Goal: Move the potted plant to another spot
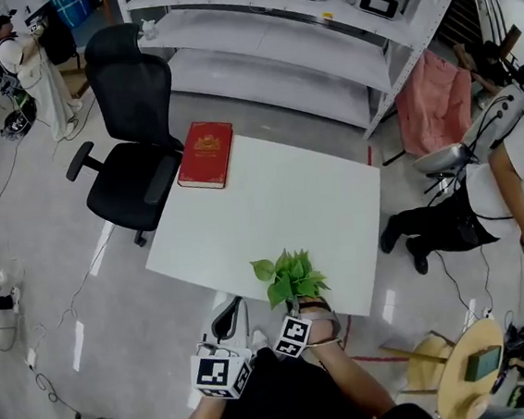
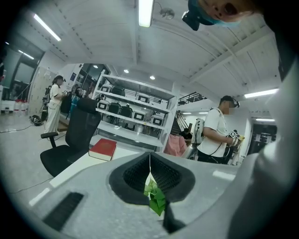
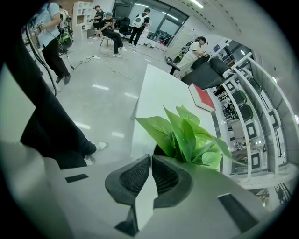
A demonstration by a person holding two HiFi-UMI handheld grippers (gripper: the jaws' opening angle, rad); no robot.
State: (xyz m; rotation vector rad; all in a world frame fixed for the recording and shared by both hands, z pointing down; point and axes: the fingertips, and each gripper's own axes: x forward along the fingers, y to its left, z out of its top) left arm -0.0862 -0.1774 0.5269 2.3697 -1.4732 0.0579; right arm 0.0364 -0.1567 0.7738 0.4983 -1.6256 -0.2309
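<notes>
Holding both tools low at the near edge of the white table (image 1: 280, 202), I have my right gripper (image 3: 150, 158) with its jaws pressed together at the tips and nothing between them. Just beyond those tips stands the potted plant (image 1: 291, 277), on the table's near edge, toward its right end. Its pot (image 3: 160, 149) shows only as a dark patch behind the jaw tips. It holds a bunch of broad green leaves (image 3: 189, 137) that cover the rest of it. I cannot tell whether my jaws touch the pot.

My left gripper (image 2: 149, 161) sits to the left, off the table, its jaws likewise closed and empty. The same green shows through the slit lower down between its pads.

The plant stands upright, its long axis running from pot to leaf tips, the leaves fanning up and away from my right jaws.

Farther off, a red book (image 1: 206, 154) lies flat at the table's far left corner. A black office chair (image 1: 132, 124) stands just beside that corner. Beyond both runs white shelving (image 1: 274, 54) with boxy devices on its top shelf. A person (image 1: 510, 178) sits to the right of the table.
</notes>
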